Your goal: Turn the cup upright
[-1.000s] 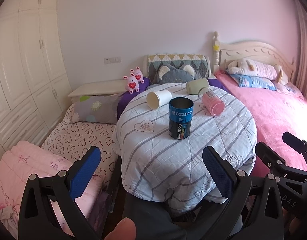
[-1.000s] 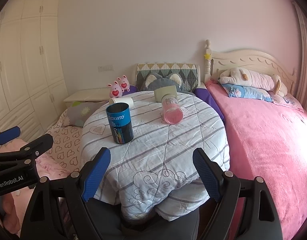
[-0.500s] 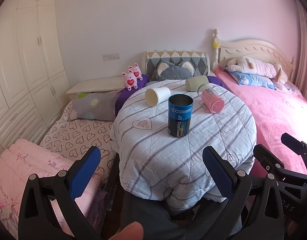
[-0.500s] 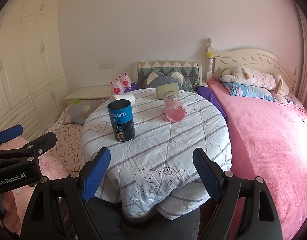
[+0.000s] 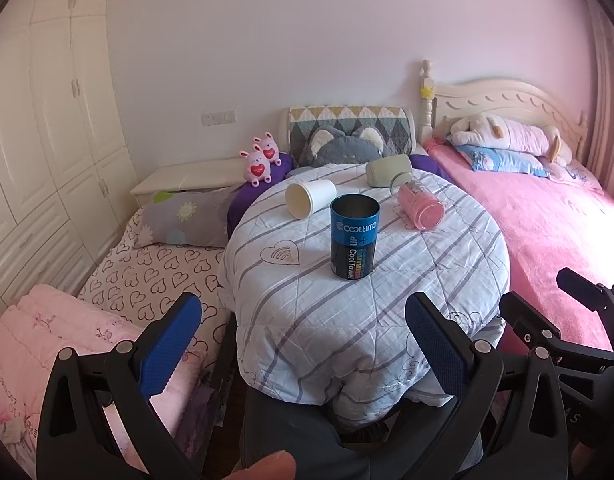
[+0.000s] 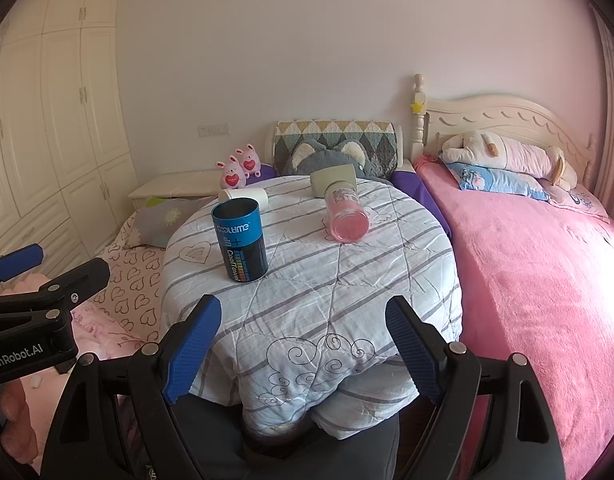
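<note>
A round table under a striped quilt (image 5: pixel 387 300) (image 6: pixel 327 280) carries several cups. A blue tin cup (image 5: pixel 354 237) (image 6: pixel 240 240) stands upright with its mouth up. A white cup (image 5: pixel 310 198) (image 6: pixel 245 195), a green cup (image 5: pixel 388 170) (image 6: pixel 333 181) and a pink cup (image 5: pixel 421 204) (image 6: pixel 345 215) lie on their sides behind it. My left gripper (image 5: pixel 303 344) is open and empty, short of the table's near edge. My right gripper (image 6: pixel 303 350) is open and empty, also short of the near edge.
A pink bed (image 6: pixel 547 280) runs along the right with a plush toy (image 6: pixel 507 152). A heart-patterned mattress (image 5: pixel 147 272) and grey pillow (image 5: pixel 183 220) lie left. Two pink bunny toys (image 5: pixel 261 158) and a cat cushion (image 5: pixel 343 146) sit behind the table. Wardrobes (image 5: pixel 47 140) line the left wall.
Both grippers have drifted slightly, so the table sits a little differently in view. The cups have not moved and both grippers stay open.
</note>
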`<state>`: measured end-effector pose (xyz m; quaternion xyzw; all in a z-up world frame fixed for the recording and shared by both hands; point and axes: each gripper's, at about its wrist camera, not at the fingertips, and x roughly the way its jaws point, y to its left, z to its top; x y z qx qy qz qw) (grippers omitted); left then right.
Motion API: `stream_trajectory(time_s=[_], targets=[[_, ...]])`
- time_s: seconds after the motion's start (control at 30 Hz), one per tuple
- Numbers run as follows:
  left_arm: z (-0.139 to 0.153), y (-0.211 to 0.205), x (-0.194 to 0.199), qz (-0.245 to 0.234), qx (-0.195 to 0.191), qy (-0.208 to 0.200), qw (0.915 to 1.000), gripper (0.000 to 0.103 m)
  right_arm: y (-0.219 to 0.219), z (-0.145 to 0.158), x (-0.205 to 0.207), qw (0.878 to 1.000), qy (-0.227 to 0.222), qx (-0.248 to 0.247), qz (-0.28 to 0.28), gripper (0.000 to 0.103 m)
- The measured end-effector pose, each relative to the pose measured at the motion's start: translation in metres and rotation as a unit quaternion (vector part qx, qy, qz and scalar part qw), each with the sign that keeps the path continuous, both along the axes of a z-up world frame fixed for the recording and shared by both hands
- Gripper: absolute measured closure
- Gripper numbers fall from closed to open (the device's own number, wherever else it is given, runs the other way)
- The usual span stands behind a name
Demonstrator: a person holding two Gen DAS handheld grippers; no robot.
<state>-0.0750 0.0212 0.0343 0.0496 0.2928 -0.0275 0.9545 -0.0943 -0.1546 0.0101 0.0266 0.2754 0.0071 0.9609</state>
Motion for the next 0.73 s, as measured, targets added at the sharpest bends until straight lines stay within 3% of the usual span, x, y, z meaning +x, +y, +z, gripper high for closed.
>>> stream_trajectory(time_s=[0.73], targets=[[-0.0007, -0.007, 0.0015, -0.009, 0.002, -0.001, 1.0, 0.0, -0.0066, -0.0046, 0.0011, 1.0, 0.005, 0.003, -0.002, 0.018]])
